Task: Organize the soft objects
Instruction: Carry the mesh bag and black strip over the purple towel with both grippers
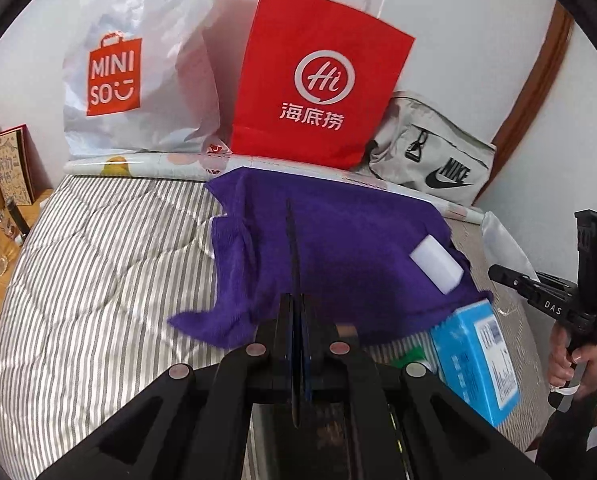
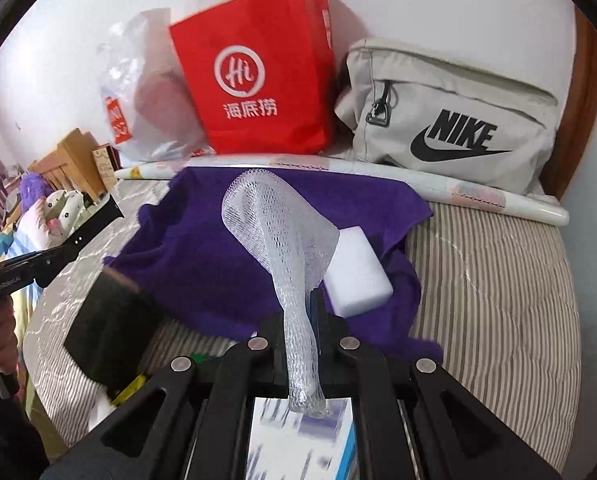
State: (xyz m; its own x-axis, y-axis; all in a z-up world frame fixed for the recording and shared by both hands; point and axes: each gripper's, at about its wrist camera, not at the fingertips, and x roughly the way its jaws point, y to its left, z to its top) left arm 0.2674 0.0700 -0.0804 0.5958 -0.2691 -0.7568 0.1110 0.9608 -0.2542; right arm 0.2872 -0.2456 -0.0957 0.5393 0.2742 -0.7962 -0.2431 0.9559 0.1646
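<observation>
A purple towel [image 1: 330, 240] lies spread on the striped bed, also in the right wrist view [image 2: 202, 248]. A white sponge block [image 1: 436, 270] rests on its right part [image 2: 356, 276]. My right gripper [image 2: 298, 312] is shut on a white foam net sleeve [image 2: 278, 232], held upright above the towel. My left gripper [image 1: 296, 300] is shut with nothing visibly between its fingers, hovering over the towel's near edge. A black sponge [image 2: 110, 328] lies at the towel's near left corner.
A red paper bag [image 1: 318, 80], a white MINISO plastic bag [image 1: 138, 72] and a grey Nike pouch [image 2: 450, 120] stand against the wall behind a rolled sheet [image 1: 158, 166]. A blue box [image 1: 474, 360] lies near right. A wooden nightstand [image 1: 2, 220] is left.
</observation>
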